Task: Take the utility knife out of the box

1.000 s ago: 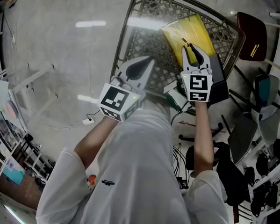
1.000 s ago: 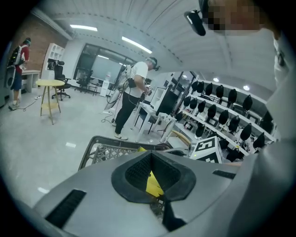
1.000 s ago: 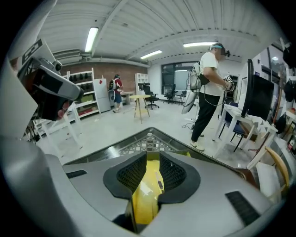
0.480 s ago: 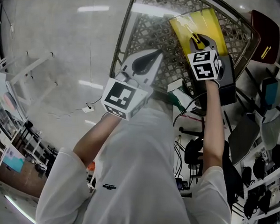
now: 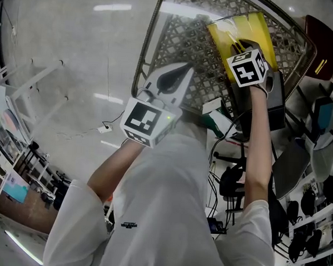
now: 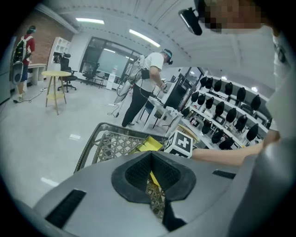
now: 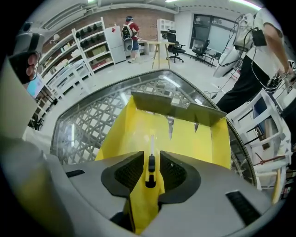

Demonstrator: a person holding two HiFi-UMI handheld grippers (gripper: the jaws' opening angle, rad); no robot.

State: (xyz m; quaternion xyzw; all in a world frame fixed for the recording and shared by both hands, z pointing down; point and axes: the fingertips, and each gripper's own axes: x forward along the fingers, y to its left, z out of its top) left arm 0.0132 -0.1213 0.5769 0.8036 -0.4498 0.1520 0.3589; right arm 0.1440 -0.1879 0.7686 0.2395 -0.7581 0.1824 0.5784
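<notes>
A yellow box (image 5: pixel 221 28) (image 7: pixel 194 139) stands open on a glass-topped lattice table (image 5: pixel 180 33), its grey lid flap (image 7: pixel 175 109) raised at the far side. The utility knife (image 7: pixel 150 172), yellow with a black slider and a pale blade, lies on the box floor. My right gripper (image 5: pixel 240 45) (image 7: pixel 151 159) points steeply down into the box. Its jaws are opening, and the knife lies in the gap with space at both pads. My left gripper (image 5: pixel 188 66) (image 6: pixel 150 157) hovers over the table's near left part, shut on nothing.
A black case (image 5: pixel 274 102) sits at the table's right edge and a dark red chair (image 5: pixel 321 49) beyond it. Cables (image 5: pixel 225 183) lie on the floor below. People stand far off (image 6: pixel 148 88), with shelves along the walls.
The right gripper has dropped into the yellow box, tipped steeply downward, and its jaws have widened. The left gripper has sunk a little.
</notes>
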